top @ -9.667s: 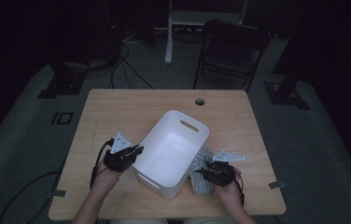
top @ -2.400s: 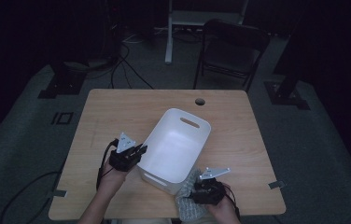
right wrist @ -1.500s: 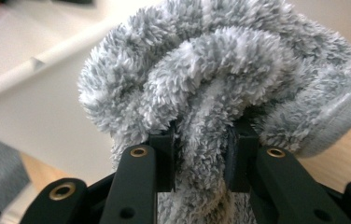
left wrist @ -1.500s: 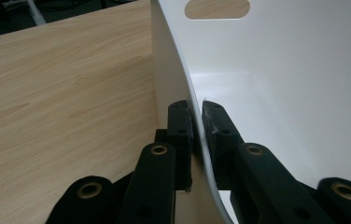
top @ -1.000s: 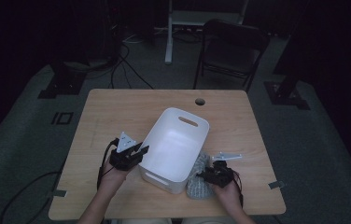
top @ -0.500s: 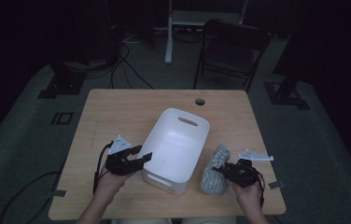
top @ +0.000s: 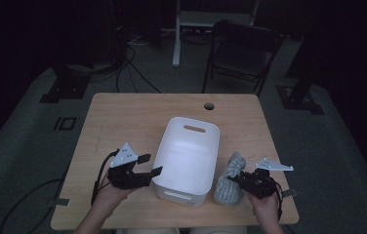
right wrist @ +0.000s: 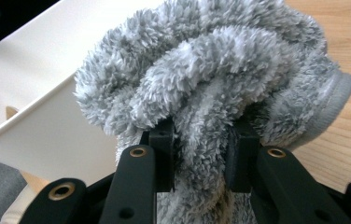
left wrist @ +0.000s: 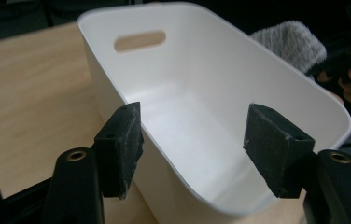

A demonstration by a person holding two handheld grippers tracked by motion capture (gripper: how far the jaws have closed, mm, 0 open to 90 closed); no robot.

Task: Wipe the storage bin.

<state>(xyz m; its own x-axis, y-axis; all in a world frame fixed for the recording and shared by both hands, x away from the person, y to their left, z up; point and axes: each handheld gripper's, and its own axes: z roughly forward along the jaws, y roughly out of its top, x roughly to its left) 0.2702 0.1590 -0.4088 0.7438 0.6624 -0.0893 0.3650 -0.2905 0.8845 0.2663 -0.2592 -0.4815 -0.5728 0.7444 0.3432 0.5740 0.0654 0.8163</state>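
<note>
High view: your right gripper has the grey fluffy cloth beside the white bin on the surface; a low lift could snag the rim.

Left gripper view: your fingers, just opened, straddle the bin wall, gripping nothing, so the bin may slide.

Right gripper view: fingers clamp a thin fold; it could slip.

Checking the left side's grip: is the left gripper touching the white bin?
Apart. The left gripper view shows the left gripper straddling the white bin wall, bare space beside each pad; its jaws have just been opening.
</note>
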